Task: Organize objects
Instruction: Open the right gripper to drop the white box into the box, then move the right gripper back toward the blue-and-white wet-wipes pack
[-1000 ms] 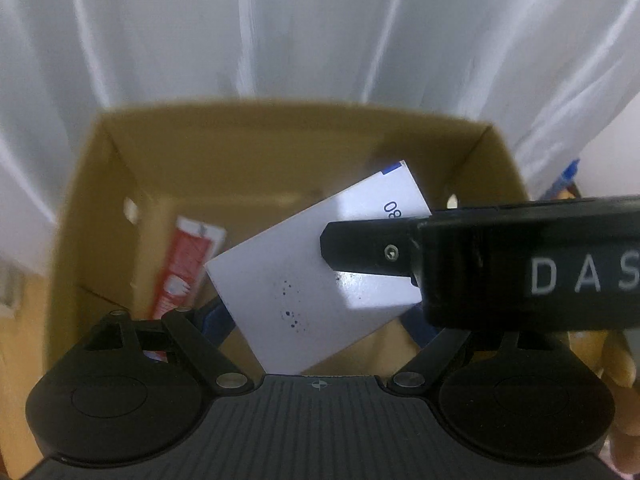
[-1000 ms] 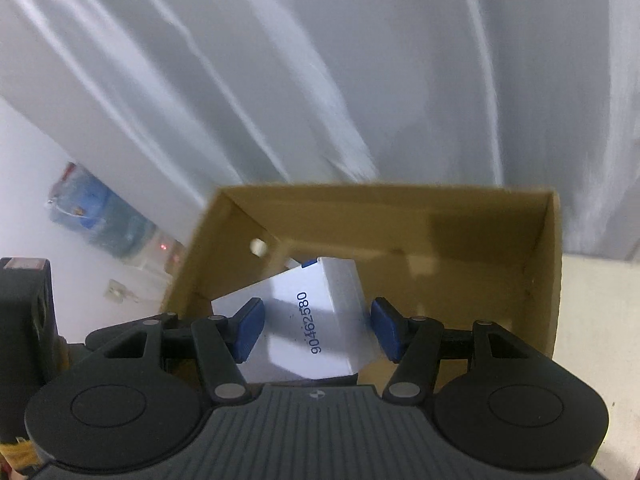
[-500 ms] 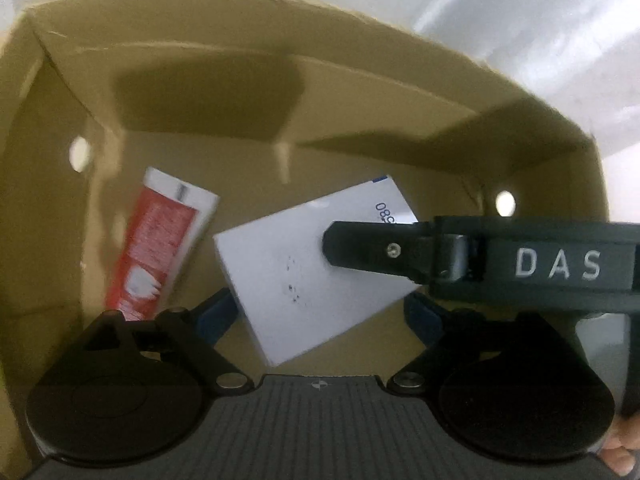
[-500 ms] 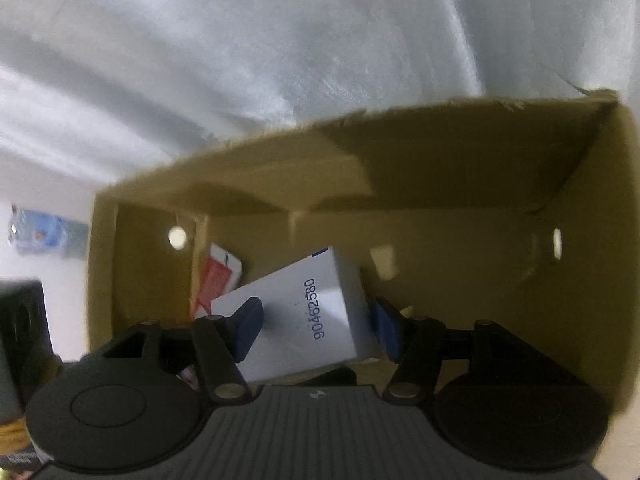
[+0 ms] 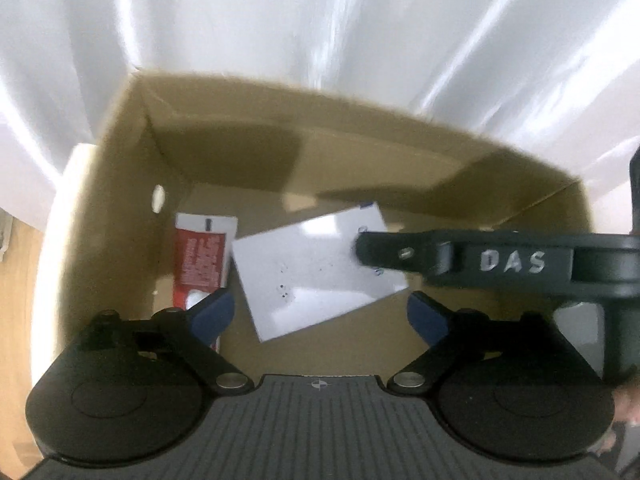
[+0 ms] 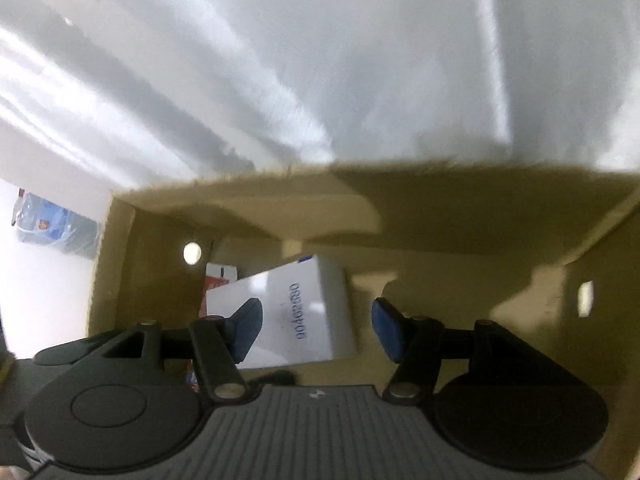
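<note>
The white box (image 5: 320, 270) lies flat on the floor of the cardboard carton (image 5: 224, 168), tilted a bit, w/ blue printed digits on one face.

Left gripper (image 5: 319, 316): it looks down into the carton, jaws wide apart and they have just been opening. The white box is straight ahead of it, beyond the blue fingertips (image 5: 212, 314), not touched by them, so this gripper is released. A red-and-white tube (image 5: 202, 258) lies ahead and to the left, just beside the box, partly behind the left fingertip.

Right gripper (image 6: 316, 330): also above the carton, pointing down. Its jaws have just been opening a little. The white box (image 6: 296, 312) is between and just beyond the two blue pads (image 6: 386, 330); there is a clear gap at the right pad, so the box is let go. At the left pad I cannot tell about contact. In the left view this gripper's black arm, marked "DAS", crosses over the box's right end.
</note>
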Motion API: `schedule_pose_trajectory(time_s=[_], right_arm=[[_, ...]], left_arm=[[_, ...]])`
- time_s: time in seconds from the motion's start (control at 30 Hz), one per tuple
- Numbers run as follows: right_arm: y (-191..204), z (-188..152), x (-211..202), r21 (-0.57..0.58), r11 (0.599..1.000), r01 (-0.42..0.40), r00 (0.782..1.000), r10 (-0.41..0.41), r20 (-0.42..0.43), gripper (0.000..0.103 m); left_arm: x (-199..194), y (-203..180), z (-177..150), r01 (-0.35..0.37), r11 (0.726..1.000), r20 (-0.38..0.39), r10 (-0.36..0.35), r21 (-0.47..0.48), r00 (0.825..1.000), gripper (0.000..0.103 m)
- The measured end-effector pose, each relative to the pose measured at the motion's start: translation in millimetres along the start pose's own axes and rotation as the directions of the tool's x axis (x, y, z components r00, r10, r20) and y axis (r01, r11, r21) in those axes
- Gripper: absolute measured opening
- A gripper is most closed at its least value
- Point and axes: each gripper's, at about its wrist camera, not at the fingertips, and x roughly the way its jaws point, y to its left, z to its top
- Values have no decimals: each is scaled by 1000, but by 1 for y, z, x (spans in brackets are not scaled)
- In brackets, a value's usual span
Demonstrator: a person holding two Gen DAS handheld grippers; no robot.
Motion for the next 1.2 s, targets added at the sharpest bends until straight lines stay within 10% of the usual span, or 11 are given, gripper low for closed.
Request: schedule_pose_trajectory(time_s=[0.2,0.47,0.83,1.2], right_arm=[[-6,-11,-57,13,999,-46,996,45,81,71],[1,-59,-145,-59,984,-166,963,174,205,79],[19,-154,-196,-214,935,-283,911,332,243,95],[29,-218,-143,-217,940,-263,955,286,83,95]], left_arm=[[-64,8,-8,83,995,131,-76,-50,989,95],[-148,-7,-62,161,985,341,-129,-67,931,98],[-177,10,-206,69,976,506,45,-204,861,99],[-134,-16,-291,-21,953,451,162,-301,878,99]])
